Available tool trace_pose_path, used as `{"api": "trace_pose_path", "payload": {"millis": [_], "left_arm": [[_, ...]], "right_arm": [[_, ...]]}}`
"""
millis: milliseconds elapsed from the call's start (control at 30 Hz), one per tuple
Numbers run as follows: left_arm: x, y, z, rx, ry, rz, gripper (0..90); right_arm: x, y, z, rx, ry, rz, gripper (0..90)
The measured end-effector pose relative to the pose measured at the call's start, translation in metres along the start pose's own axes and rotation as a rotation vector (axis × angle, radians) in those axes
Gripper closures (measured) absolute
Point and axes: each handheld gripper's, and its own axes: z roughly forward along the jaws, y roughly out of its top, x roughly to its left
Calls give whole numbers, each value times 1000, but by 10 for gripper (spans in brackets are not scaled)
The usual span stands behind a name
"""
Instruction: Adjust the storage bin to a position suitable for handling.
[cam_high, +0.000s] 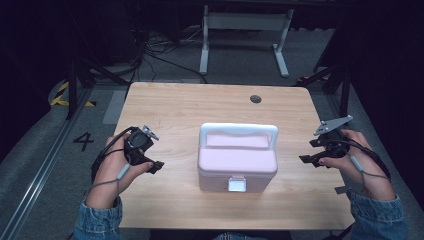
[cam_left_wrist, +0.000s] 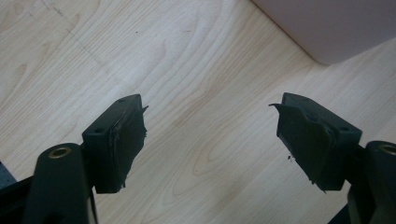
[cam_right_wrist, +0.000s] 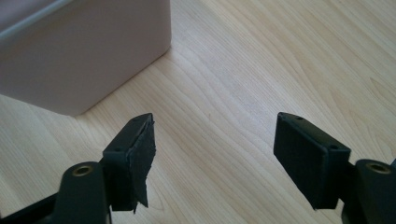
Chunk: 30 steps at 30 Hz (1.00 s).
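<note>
A pink box (cam_high: 237, 162) with a white handle and a front latch sits shut at the centre of a wooden table (cam_high: 170, 107). The left gripper (cam_high: 156, 165) rests at nine o'clock from the box, well apart from it, jaws spread wide and holding nothing. The right gripper (cam_high: 306, 151) sits at three o'clock, its jaws likewise wide apart, empty, over bare wood.

**Lab or test bay, by the look of it**

Looks like a recording lab, not a home. Light wooden bench (cam_high: 165, 107) set on grey carpet, ringed by dark surroundings. Loose cables (cam_high: 160, 47) on the floor, yellow-black hazard tape (cam_high: 62, 95), a painted number 4 (cam_high: 83, 141), a white metal frame (cam_high: 245, 30) behind.
</note>
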Motion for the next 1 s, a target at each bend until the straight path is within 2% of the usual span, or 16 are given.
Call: {"api": "trace_pose_path", "payload": {"millis": [100,167,233,433,500,533,567,633,733,800,1000], "left_arm": [[1,0,0,-14,22,-2,246],[0,1,-1,-23,17,-6,245],[-1,1,-2,-35,13,-8,244],[-1,3,-5,-81,-6,-7,243],[-2,5,-7,-133,-82,5,256],[-3,7,-8,-179,-131,18,273],[-4,8,-10,-204,-165,27,285],[-6,11,-12,-223,-173,41,287],[-10,16,-13,-243,-145,50,292],[-11,20,-14,-256,-146,55,293],[-16,34,-13,-341,-135,76,282]], "right_arm": [[0,0,1,45,14,-20,417],[-1,0,1,56,24,-18,441],[-2,-1,3,36,43,-7,453],[-1,0,5,-1,67,-22,454],[-1,-1,4,-12,79,-5,458],[-1,-1,4,-14,79,2,455],[-2,-2,3,-15,71,3,449],[-2,-3,3,-13,71,15,450],[-1,-6,3,-10,64,16,449],[0,-8,2,-3,56,47,441],[2,-16,2,-2,56,59,428]]}}
